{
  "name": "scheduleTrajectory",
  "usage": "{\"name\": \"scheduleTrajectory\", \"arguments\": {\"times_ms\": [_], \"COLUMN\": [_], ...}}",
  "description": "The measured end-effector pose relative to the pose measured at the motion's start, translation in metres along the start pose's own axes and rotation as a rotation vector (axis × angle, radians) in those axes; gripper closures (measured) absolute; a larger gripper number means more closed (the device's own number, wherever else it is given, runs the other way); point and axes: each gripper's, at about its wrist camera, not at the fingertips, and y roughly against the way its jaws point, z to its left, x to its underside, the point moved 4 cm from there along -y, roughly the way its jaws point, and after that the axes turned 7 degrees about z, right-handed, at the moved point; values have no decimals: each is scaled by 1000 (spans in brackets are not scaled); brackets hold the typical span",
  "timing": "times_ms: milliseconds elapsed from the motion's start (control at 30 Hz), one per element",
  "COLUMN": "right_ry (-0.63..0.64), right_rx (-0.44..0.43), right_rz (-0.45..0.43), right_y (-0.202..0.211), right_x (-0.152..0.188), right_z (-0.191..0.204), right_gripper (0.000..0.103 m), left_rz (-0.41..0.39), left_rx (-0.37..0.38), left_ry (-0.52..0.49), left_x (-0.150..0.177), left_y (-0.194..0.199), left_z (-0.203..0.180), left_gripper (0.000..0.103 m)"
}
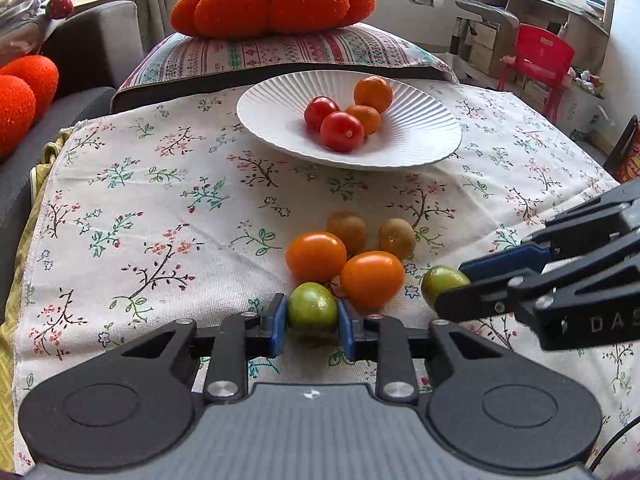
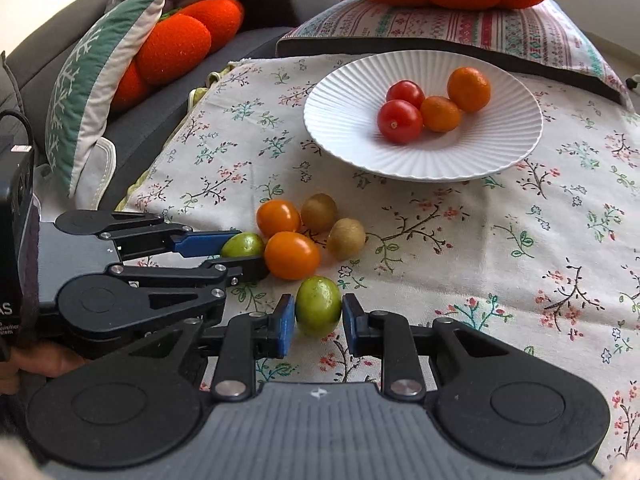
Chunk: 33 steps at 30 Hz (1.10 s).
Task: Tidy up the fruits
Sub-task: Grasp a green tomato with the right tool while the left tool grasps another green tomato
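Green tomatoes, small, light, smooth-skinned and likely easy to bruise, lie on the floral cloth [image 2: 480, 240] short of the white plate [image 2: 340, 128]; left gripper [image 1: 313, 322] clamps one [image 1: 313, 307] across its middle, right gripper [image 2: 318, 320] brackets the other [image 2: 318, 305], pads barely apart

Right gripper [image 2: 318, 322] fingers [image 2: 285, 326] flanking green fruit [image 2: 318, 305] on floral cloth [image 2: 500, 240].

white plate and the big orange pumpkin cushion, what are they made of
White plate: looks like matte glazed ceramic, going by the crisp radial ribs and soft sheen, though moulded plastic can't be excluded. Pumpkin cushion: knitted or fuzzy yarn fabric over soft stuffing; fine nubby texture, puffy segments.
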Motion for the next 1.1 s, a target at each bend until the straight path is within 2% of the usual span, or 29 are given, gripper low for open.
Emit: {"name": "scheduleTrajectory", "arguments": {"times_ms": [633,1100], "right_ry": [-62,-199], "right_rx": [-41,-20], "right_rz": [-71,-185], "right_y": [25,63], "right_x": [-12,-26], "right_z": [-14,-63], "right_gripper": [80,80], "left_rz": [-48,-136], "left_rx": [12,7], "left_ry": [107,184], "left_x": [-13,-36], "left_y": [25,42], "left_z": [23,53], "left_gripper": [96,95]}}
